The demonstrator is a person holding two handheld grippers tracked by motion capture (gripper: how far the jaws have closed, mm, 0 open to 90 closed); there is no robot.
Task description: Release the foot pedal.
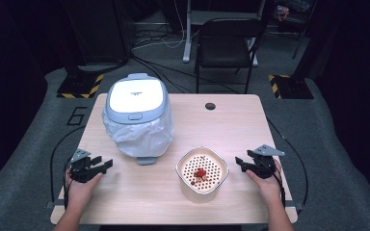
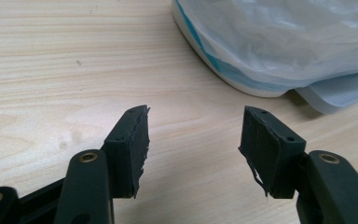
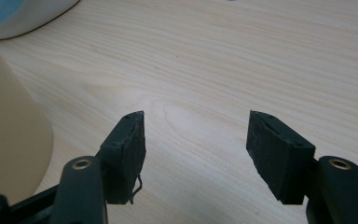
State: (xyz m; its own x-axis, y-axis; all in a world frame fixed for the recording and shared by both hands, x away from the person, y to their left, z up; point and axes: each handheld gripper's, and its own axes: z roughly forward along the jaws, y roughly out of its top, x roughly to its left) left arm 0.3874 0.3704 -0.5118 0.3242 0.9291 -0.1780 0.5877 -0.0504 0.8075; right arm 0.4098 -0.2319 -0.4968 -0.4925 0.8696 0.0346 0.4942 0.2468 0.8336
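A small bin with a grey-white lid and a clear plastic liner stands on the left half of the wooden table. A cream strainer bowl with red scraps on its perforated insert sits at the front middle. My left gripper rests low at the front left, open, with bare wood between its pads; the bin's base and foot pedal lie just ahead. My right gripper is open to the right of the bowl, whose cream wall shows at the left edge beside its pads.
A round cable hole is near the table's far edge. A black folding chair stands behind the table, with cables on the floor. Cables trail from both grippers off the table's sides.
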